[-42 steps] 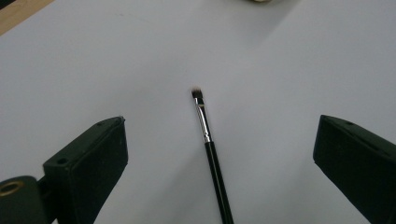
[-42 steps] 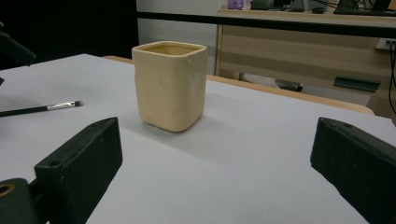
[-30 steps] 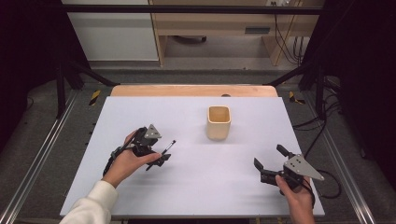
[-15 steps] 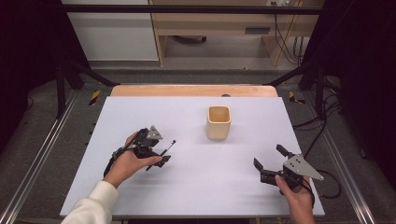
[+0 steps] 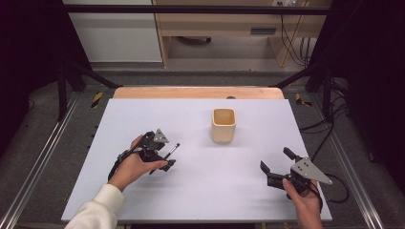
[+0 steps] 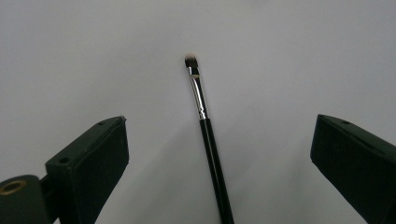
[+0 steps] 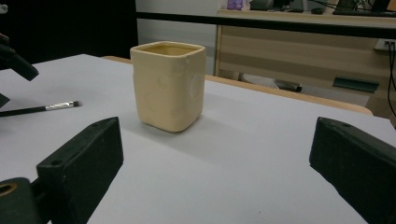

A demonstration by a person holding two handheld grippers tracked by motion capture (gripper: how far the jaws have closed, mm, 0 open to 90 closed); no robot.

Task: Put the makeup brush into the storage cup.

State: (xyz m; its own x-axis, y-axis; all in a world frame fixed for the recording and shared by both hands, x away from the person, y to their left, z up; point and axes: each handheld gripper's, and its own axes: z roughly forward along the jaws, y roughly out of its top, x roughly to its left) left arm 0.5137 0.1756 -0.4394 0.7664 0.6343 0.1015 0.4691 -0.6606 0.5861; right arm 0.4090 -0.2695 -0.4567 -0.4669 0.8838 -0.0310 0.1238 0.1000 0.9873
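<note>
A thin black makeup brush (image 6: 205, 135) with a silver ferrule lies on the white table (image 5: 200, 191), bristles pointing away. My left gripper (image 6: 219, 123) is open, with one jaw on each side of the brush handle and neither touching it. In the high view this left gripper (image 5: 165, 153) sits left of centre, and the brush (image 5: 173, 149) sticks out of it toward the cup. A cream square cup (image 5: 223, 125) stands upright at centre right. My right gripper (image 5: 275, 160) is open near the front right. It faces the cup (image 7: 169, 86) with nothing between its jaws.
A wooden strip (image 5: 196, 92) runs along the table's far edge. Behind it stand a wooden desk (image 7: 299, 42) and dark frame rails. In the right gripper view the brush (image 7: 42, 108) and part of the left gripper (image 7: 14, 60) show at the left.
</note>
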